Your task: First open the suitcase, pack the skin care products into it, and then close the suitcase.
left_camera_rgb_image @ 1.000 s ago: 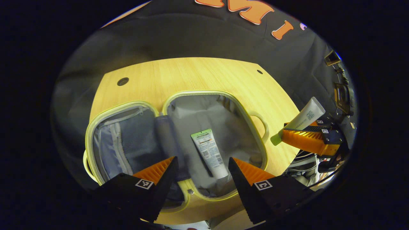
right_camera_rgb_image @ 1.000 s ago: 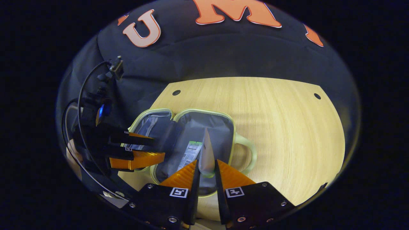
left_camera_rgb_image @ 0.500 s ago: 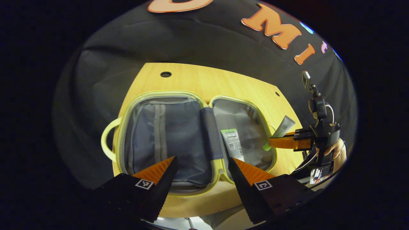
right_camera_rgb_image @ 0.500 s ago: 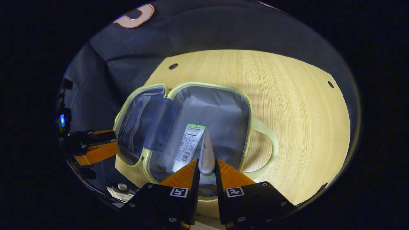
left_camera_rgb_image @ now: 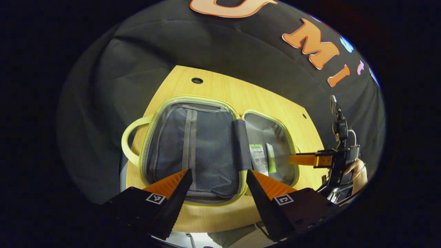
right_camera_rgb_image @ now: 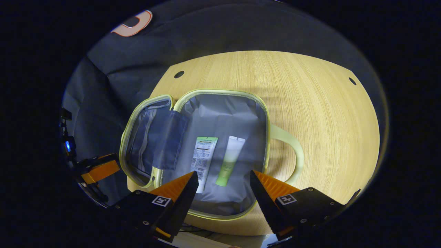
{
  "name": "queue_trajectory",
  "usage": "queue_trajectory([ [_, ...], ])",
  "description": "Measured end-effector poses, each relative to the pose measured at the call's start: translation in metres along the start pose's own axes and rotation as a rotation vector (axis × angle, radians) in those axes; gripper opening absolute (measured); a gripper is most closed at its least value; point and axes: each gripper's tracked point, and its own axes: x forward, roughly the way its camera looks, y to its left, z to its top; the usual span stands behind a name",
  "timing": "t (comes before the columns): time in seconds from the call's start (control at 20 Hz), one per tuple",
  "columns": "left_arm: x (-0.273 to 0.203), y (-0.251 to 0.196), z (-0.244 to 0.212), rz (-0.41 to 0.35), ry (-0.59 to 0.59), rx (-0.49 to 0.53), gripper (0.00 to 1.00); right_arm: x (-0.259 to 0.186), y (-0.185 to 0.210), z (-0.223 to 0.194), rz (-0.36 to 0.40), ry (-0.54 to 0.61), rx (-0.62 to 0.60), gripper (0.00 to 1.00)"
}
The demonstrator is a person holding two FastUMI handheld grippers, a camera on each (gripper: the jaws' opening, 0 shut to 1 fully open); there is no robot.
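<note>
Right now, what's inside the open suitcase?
Two tubes lie side by side in the suitcase half with grey lining: a white tube with a printed label and a green-capped tube. The other half has a mesh pocket; its contents cannot be made out.

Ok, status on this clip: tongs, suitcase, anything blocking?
Left tongs open, empty. Right tongs open, empty. Pale green suitcase lies open; white tube with green label and green-capped white tube inside, side by side. Nothing in the way.
</note>
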Motion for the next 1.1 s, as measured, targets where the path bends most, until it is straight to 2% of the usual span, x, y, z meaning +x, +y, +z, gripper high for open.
queue_trajectory([
  [0.15,-0.015,0.024,0.019,-0.013,-0.057,-0.091,0.98,-0.007,0.006,0.001,0.016,-0.026,0.003,0.96],
  [0.5,-0.016,0.141,0.046,0.106,-0.148,-0.238,0.98,-0.019,0.005,-0.007,0.007,-0.029,0.008,0.96],
  [0.7,-0.003,0.195,0.047,0.126,-0.168,-0.324,0.98,-0.022,0.006,-0.012,0.0,-0.023,0.021,0.96],
  [0.85,0.012,0.22,0.05,0.046,-0.204,-0.428,0.98,-0.023,0.009,-0.017,0.006,-0.011,0.039,0.96],
  [1.0,0.032,0.222,0.049,-0.035,-0.223,-0.553,0.97,-0.021,0.005,-0.018,-0.01,-0.007,0.05,0.96],
  [1.05,0.034,0.221,0.051,-0.067,-0.231,-0.578,1.0,-0.022,0.004,-0.018,-0.012,-0.007,0.058,0.96],
  [1.1,0.04,0.22,0.052,-0.084,-0.236,-0.588,0.95,-0.022,0.004,-0.018,-0.009,-0.007,0.07,0.96],
])
